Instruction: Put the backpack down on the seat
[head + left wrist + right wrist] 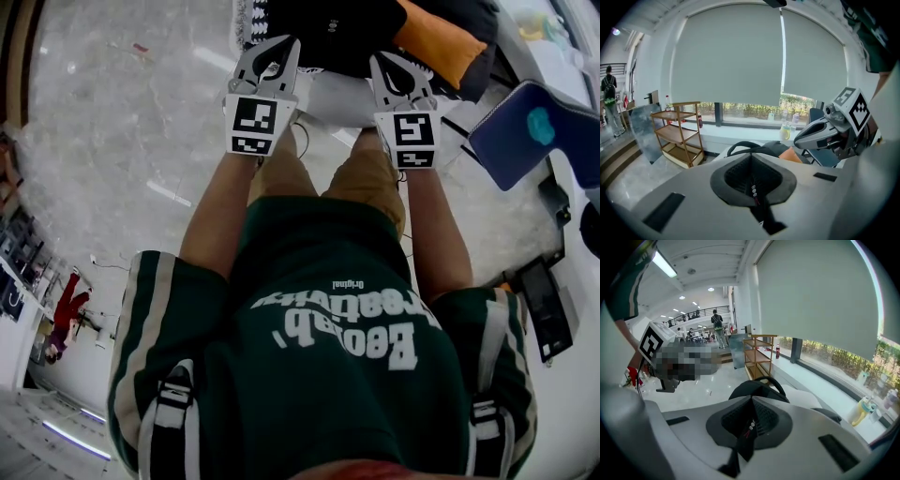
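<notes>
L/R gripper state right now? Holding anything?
Left gripper: closed, jaws together, holding nothing.
Right gripper: closed, jaws together, holding nothing.

I read this as a large open-plan office hall; pale polished stone floor (112,112); tall windows behind grey roller blinds (736,56); a wooden shelf rack (677,133) by the sill; a railed mezzanine (698,312) beyond, under ceiling strip lights (664,263).

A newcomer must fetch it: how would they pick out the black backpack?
Find the wide window with the grey roller blind; beneath it, beside the wooden three-tier shelf, stands a white seat. The black fabric backpack lies on it, the only dark thing with a looped carry handle.
</notes>
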Tool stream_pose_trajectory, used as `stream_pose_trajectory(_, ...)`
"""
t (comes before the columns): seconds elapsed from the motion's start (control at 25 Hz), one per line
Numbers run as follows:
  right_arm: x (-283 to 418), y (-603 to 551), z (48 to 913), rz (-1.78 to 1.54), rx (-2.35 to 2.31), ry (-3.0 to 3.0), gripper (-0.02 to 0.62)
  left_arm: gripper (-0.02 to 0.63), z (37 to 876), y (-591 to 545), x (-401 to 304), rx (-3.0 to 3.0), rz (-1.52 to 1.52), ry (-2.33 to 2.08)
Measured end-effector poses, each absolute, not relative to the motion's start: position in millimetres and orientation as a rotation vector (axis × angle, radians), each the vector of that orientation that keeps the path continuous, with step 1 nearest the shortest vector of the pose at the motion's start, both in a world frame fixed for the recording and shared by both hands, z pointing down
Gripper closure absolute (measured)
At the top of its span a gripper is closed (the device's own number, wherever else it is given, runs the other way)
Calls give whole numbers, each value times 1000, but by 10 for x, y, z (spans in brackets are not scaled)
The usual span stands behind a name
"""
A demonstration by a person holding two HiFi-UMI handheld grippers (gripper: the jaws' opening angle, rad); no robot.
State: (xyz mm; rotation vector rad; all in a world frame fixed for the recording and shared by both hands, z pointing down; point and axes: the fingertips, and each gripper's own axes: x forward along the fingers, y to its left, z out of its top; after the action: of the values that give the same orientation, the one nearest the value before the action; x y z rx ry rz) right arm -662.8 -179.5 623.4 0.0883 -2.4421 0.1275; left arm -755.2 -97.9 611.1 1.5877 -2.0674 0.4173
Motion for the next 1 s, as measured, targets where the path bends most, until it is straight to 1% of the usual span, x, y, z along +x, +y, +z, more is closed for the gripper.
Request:
stream_pose_trajectory(0.32,-6821,-1952,5086,-105,85,-2628,560,588,4950,-1274,-7593,1775,392,-2167)
stream_pose_trajectory(0.52,-6784,-2023,4327,-259,85,-2765,560,588,4187,-1410,-7479,1884,330,-2230)
stream_pose_trajectory(0.8,-6789,-1978,3303,-331,68,-2961,560,588,3180,-1503,-7373,1979,278,-2355)
stream_pose_trajectory(1.0,-6801,-1892,2811,-311,18,-3063,560,588,2757,-1497,-7320,1983,247,-2429)
